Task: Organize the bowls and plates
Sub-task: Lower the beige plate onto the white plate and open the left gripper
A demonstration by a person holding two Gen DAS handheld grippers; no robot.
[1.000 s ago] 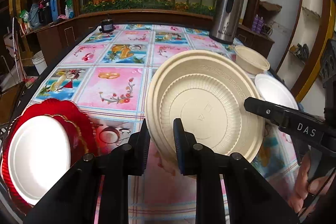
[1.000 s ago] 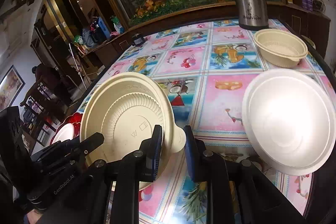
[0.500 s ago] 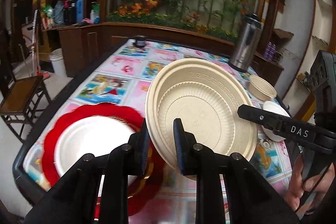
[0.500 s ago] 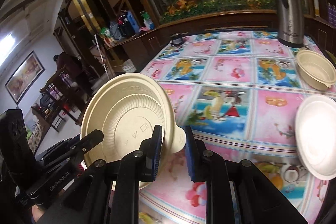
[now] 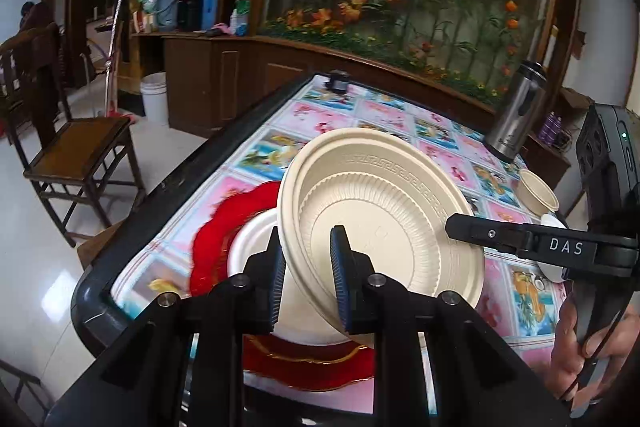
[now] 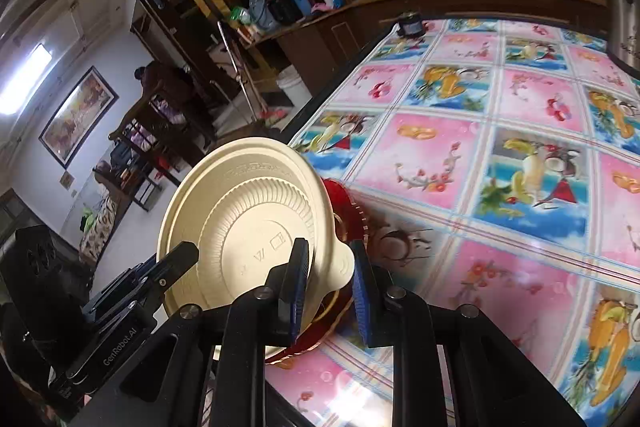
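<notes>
Glossy tablecloth (image 6: 500, 155) below ribbed cream plate (image 5: 384, 227), both jaws clamped on its rim.

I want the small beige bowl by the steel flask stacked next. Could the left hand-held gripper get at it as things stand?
Probably not yet. The left hand-held gripper is shut on the large beige ribbed plate, as is the right hand-held gripper. The small beige bowl sits far across the table, beyond the right one.
</notes>
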